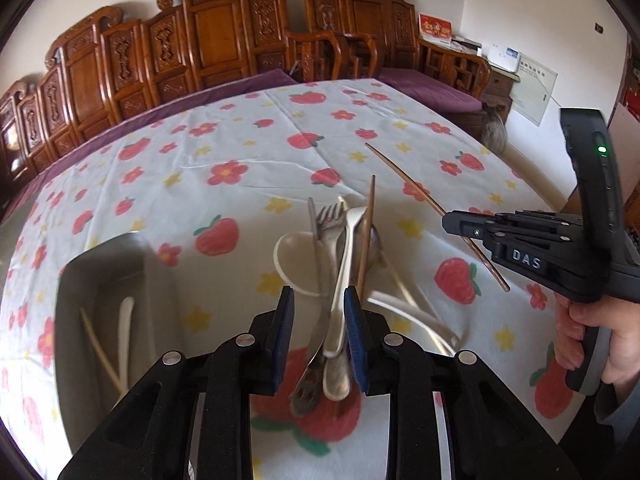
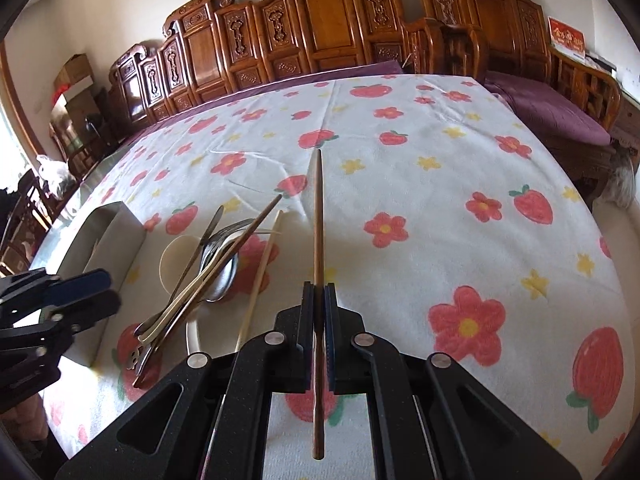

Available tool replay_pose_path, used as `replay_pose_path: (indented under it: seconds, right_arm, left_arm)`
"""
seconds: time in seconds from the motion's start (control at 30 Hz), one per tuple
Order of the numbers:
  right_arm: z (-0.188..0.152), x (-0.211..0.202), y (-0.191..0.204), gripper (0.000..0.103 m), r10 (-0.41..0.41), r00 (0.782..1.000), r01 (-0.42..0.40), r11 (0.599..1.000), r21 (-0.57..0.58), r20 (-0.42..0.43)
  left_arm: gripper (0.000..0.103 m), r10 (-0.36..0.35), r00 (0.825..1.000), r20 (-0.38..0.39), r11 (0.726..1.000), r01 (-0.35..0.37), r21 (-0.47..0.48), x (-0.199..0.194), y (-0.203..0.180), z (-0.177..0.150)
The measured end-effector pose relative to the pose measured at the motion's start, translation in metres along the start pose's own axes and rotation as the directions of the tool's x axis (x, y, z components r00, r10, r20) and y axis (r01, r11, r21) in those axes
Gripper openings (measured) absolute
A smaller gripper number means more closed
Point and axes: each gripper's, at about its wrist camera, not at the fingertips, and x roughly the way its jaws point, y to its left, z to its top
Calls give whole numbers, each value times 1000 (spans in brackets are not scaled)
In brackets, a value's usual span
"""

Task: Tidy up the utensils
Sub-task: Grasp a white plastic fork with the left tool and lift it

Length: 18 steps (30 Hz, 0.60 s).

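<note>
A pile of utensils (image 1: 340, 248) lies on the flowered tablecloth: a white ladle spoon (image 1: 294, 258), a metal fork (image 1: 330, 216), a white spoon (image 1: 344, 280) and a brown chopstick (image 1: 367, 236). My left gripper (image 1: 320, 300) is open just above the pile's near end, its jaws on either side of the handles. My right gripper (image 2: 319, 292) is shut on a brown chopstick (image 2: 318, 216) and holds it above the cloth, to the right of the pile (image 2: 208, 272). The right gripper also shows in the left wrist view (image 1: 452, 222).
A grey metal tray (image 1: 108, 304) with a pale chopstick and a white spoon in it stands left of the pile; it also shows in the right wrist view (image 2: 104, 240). A pale chopstick (image 2: 260, 280) lies beside the pile. Carved wooden chairs (image 1: 208, 40) line the far side.
</note>
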Motion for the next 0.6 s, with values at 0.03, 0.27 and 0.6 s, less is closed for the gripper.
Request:
replay_pose_path:
  seconds: [0.03,0.27,0.6]
  right_arm:
    - [0,1,-1,6,8,1000,-8,1000,8,0]
    - [1,0,1,6,38,999,-38,999,11,0]
    - [3,-3,1,6,61,998,-61,998,30,11]
  left_arm:
    - [23,-4,1000,-8,1000,4,0,6,-1,4]
    - [18,-28,997,-68,1000,28,-2,40,-9,20]
    - [17,-49,989,-138,999,48,-15,57,-6,21]
